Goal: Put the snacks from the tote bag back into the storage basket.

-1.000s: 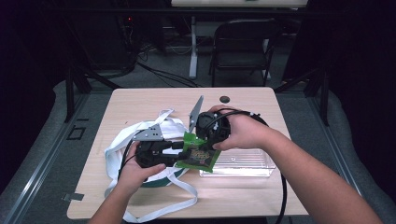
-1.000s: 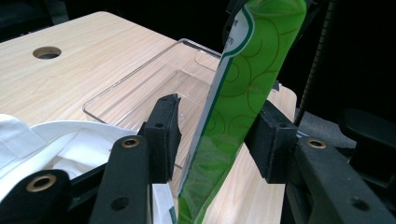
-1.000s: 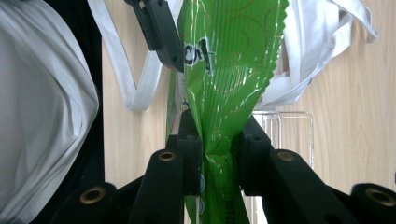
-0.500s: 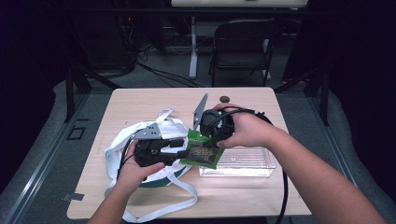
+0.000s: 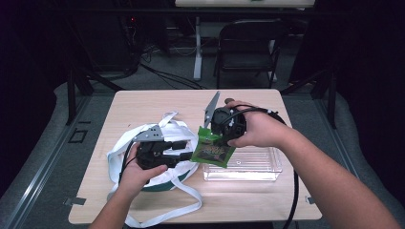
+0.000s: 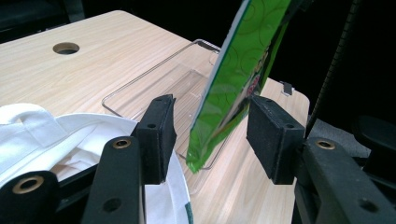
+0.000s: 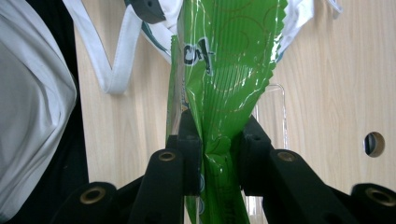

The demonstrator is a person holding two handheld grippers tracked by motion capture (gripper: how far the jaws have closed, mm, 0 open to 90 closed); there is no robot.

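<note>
nearest the person in the high view, white straps of a cloth bag (image 5: 157, 191) loop over the front of the wooden table (image 5: 143, 102), and the bag's body lies under the left gripper (image 5: 184, 145), which the left hand (image 5: 136, 174) holds low over it. in the left gripper view its jaws stand wide apart, with the lower corner of a green snack packet (image 6: 233, 79) hanging in the gap, touching neither pad. just beyond, the right gripper (image 5: 212, 133) has its jaws pinched tight on that packet's crinkled upper part, as the right gripper view shows, so the packet hangs in the air between the two tools, above the near left corner of a clear plastic tray (image 5: 258, 164). farther back, a round hole (image 6: 66, 47) pierces the tabletop, and a dark folding chair (image 5: 248, 47) stands behind the table.
</note>
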